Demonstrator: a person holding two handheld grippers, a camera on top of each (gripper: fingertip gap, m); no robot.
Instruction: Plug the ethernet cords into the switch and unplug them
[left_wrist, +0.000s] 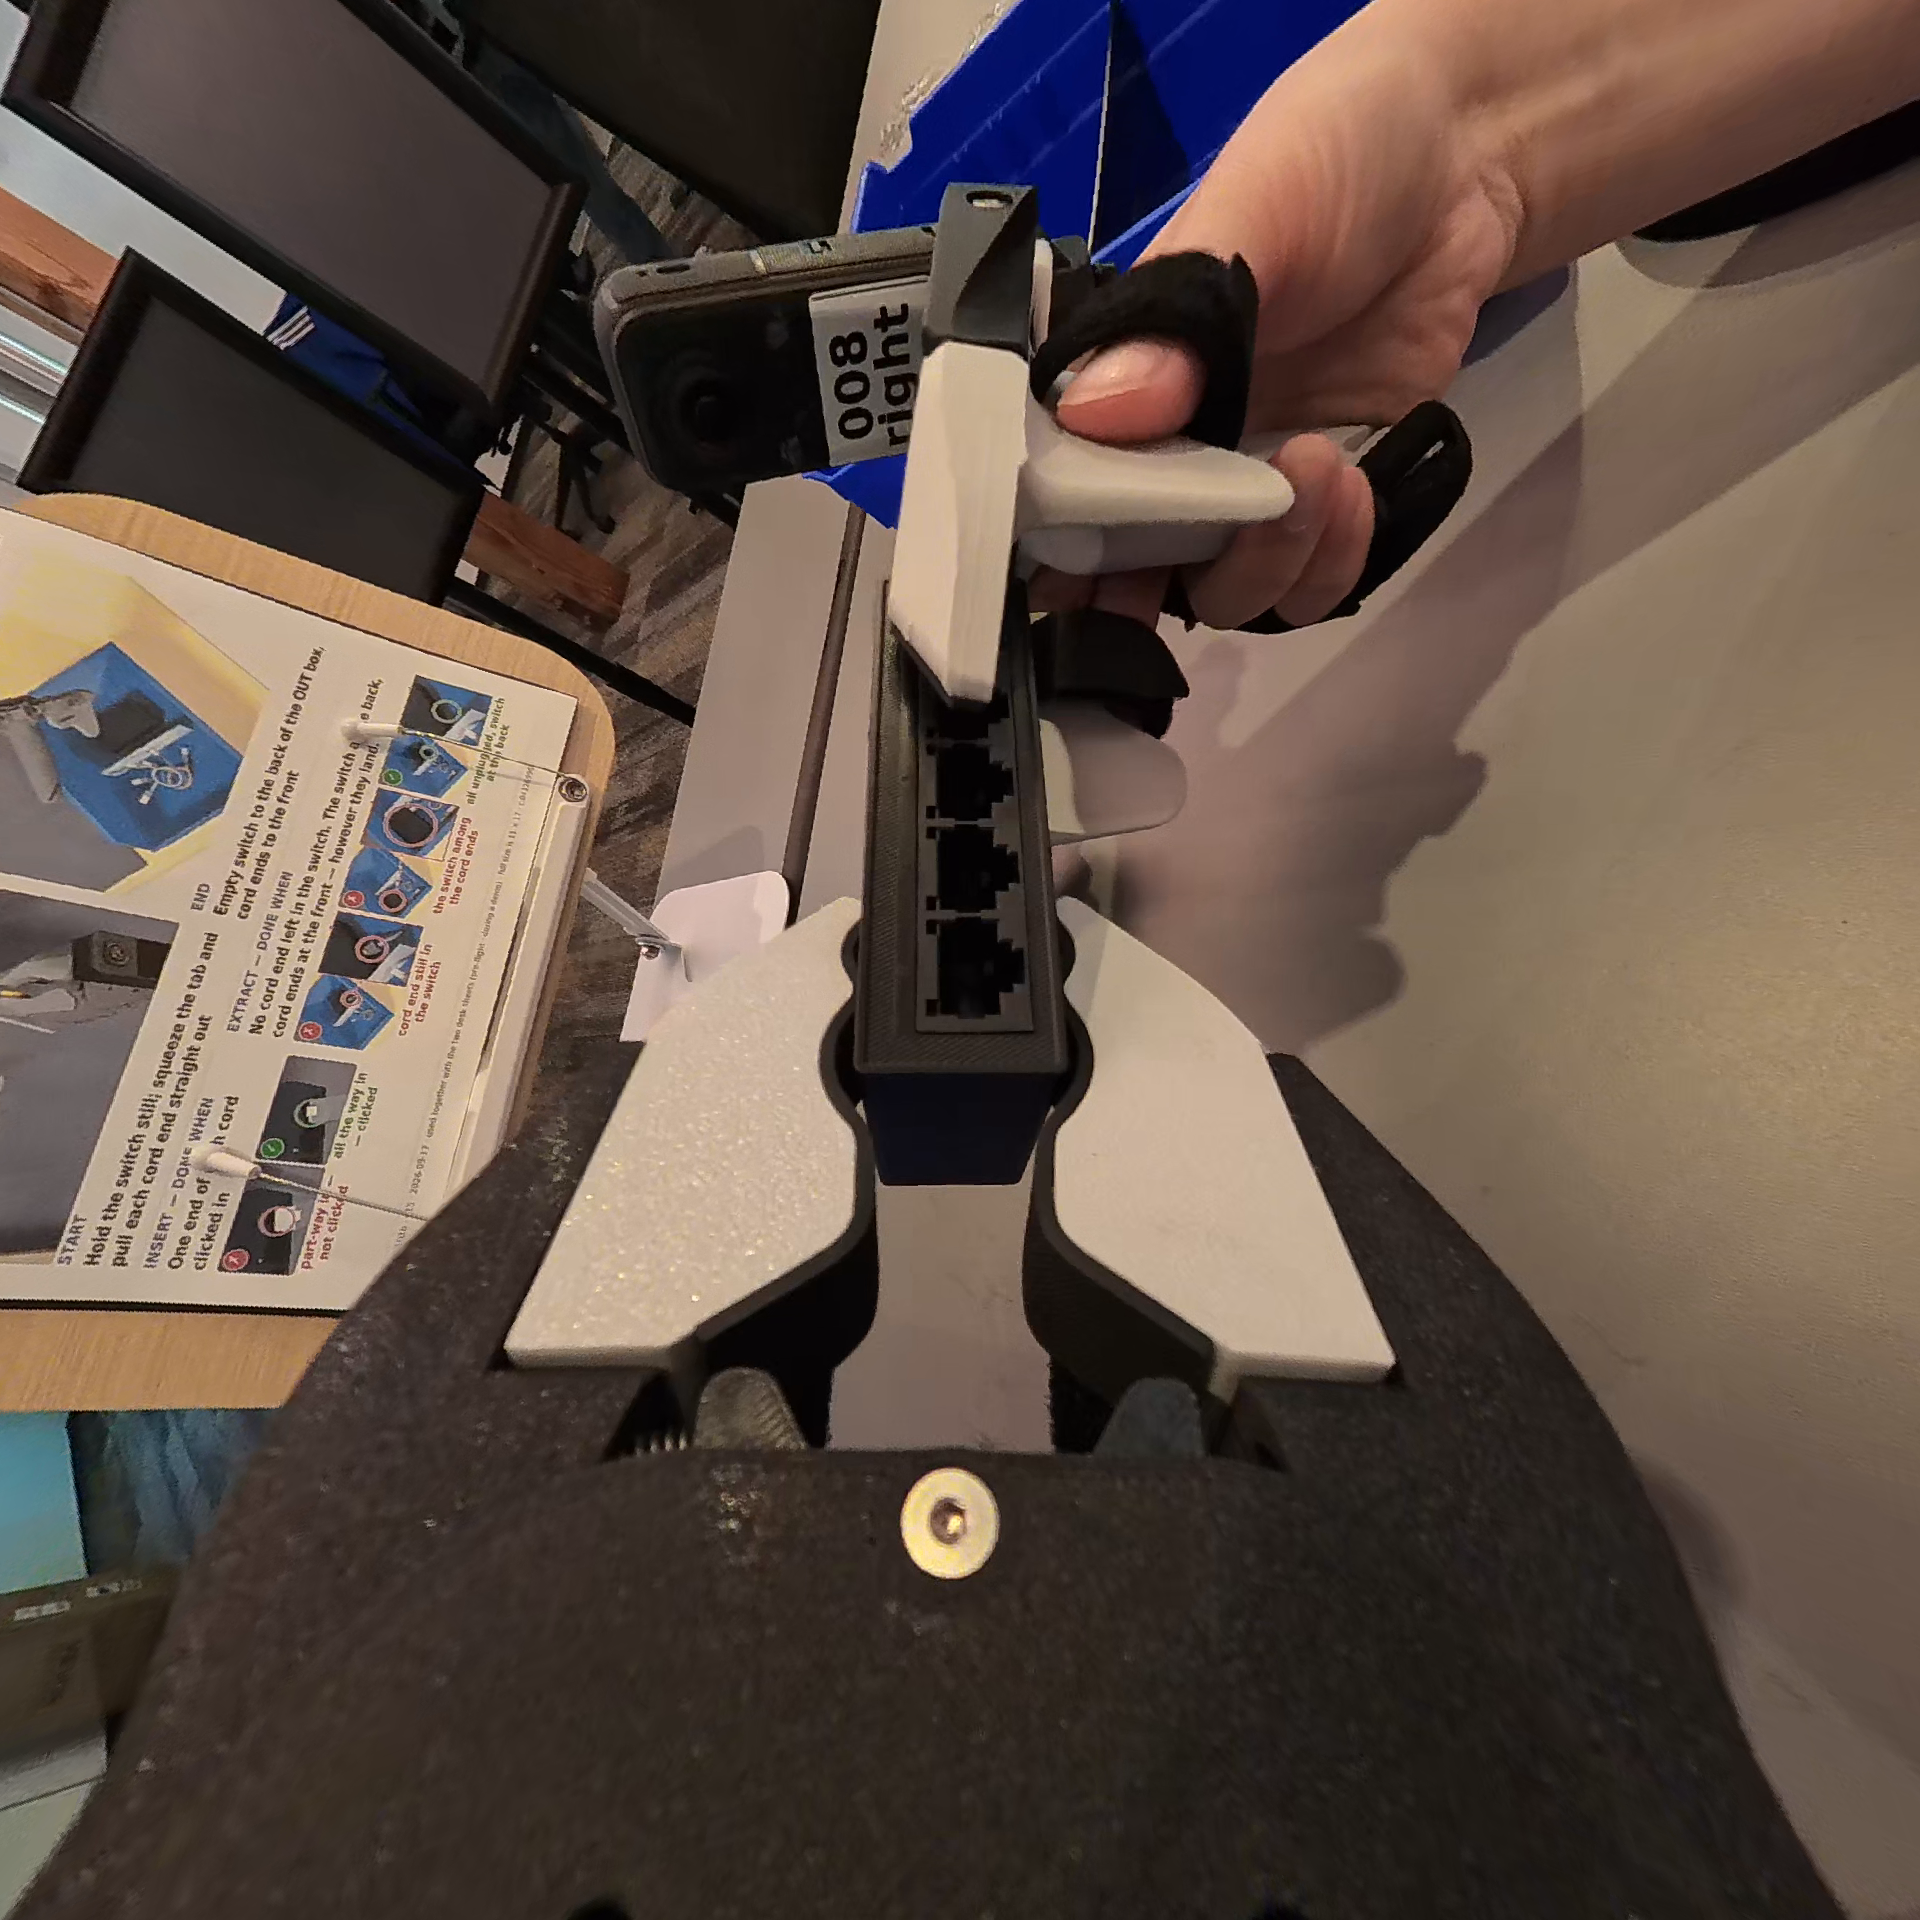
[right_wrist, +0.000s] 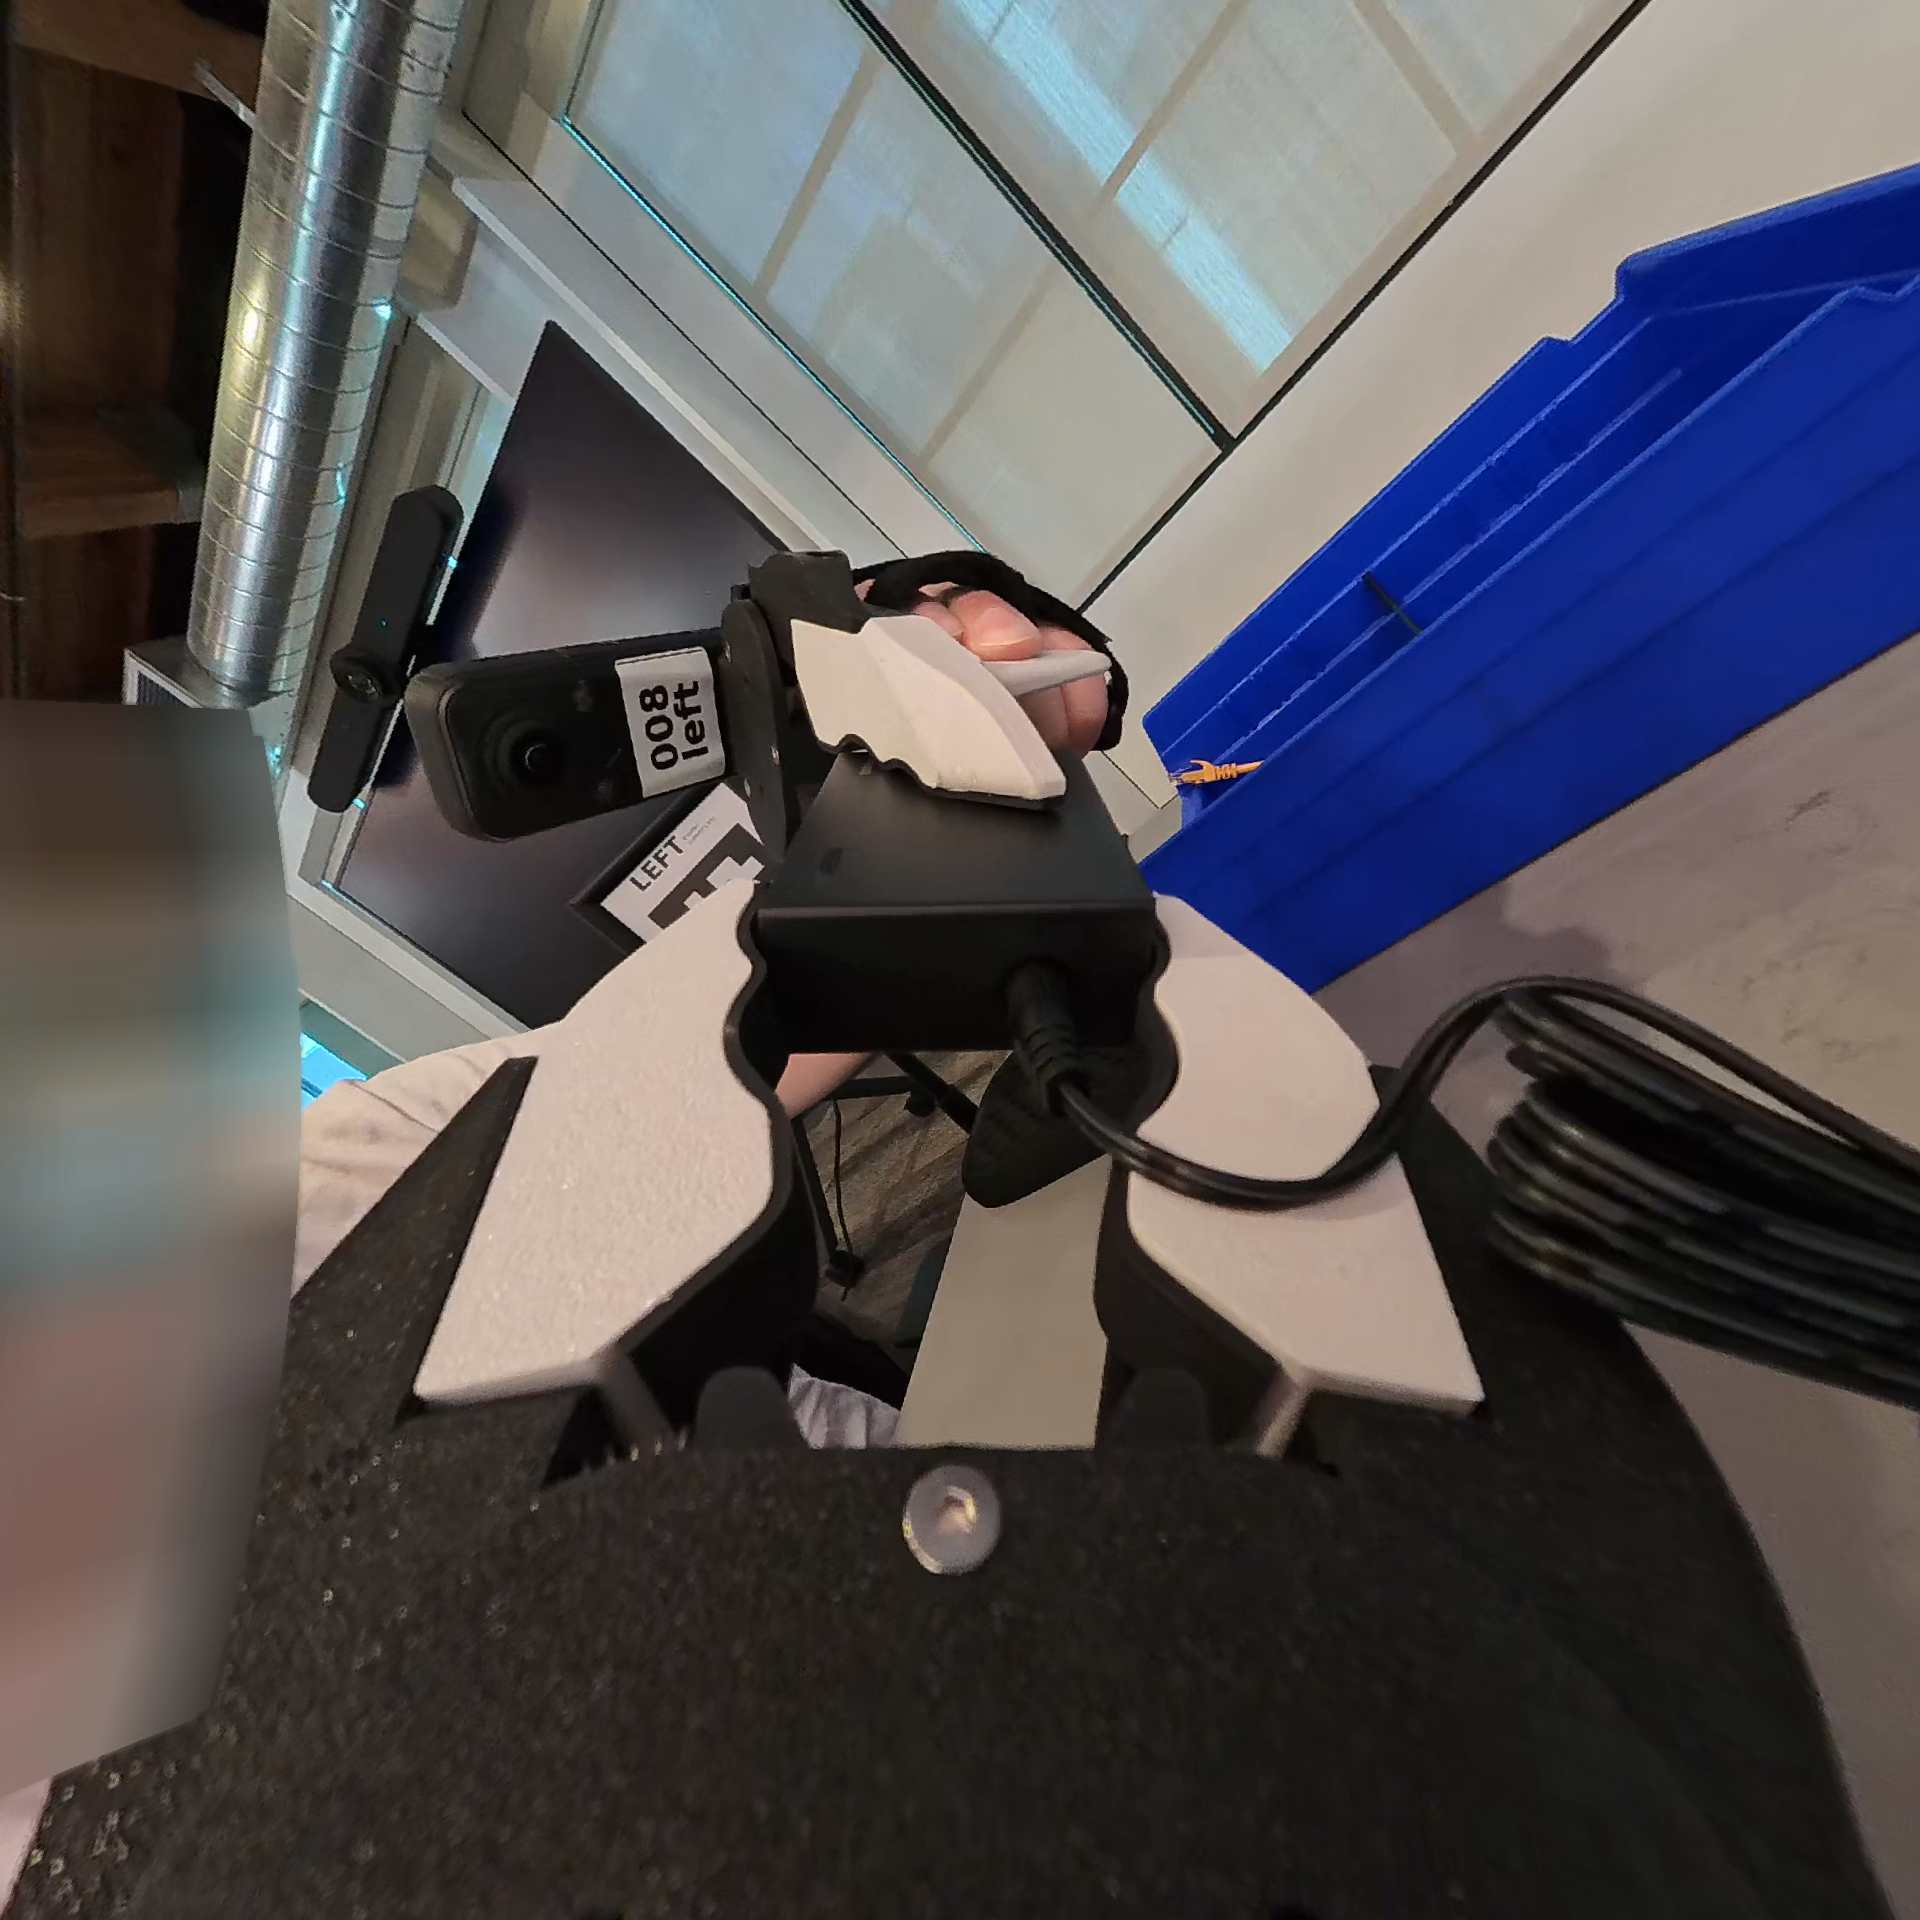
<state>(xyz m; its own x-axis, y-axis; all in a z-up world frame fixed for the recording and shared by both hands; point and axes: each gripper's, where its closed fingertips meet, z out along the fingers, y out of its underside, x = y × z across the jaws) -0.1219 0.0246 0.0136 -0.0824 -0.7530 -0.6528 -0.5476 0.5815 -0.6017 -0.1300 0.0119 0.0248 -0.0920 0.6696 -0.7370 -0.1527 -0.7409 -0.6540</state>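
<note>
**Switch held at both ends, every visible port empty**

While both grippers bear on the black switch (left_wrist: 961, 914), the risks sit at the fingertips. The left gripper (left_wrist: 961, 1039) is clamped across the switch's narrow thickness, its white fingers (left_wrist: 727, 1091) pressed to both faces. The right gripper (right_wrist: 951, 997) spans the switch's broader back end, where the power cord (right_wrist: 1247, 1153) leaves it; its fingers (right_wrist: 644, 1091) meet both sides, though how firmly cannot be judged.

Likely failures: with two grips on one body, opposing pulls could twist the switch out of the narrower hold; the trailing power cord could snag the right fingers and drag the switch; no ethernet cord is in either grip, so plugging must wait for one gripper to let go.

Beneath the switch lies a pale grey table (left_wrist: 1558, 1143). Beyond it stands a blue bin (right_wrist: 1558, 644) with an orange cord end (right_wrist: 1216, 771) at its rim. Left of the switch, an instruction sheet (left_wrist: 260, 935) rests on a wooden board (left_wrist: 582, 707); dark monitors (left_wrist: 312, 208) stand farther off.
</note>
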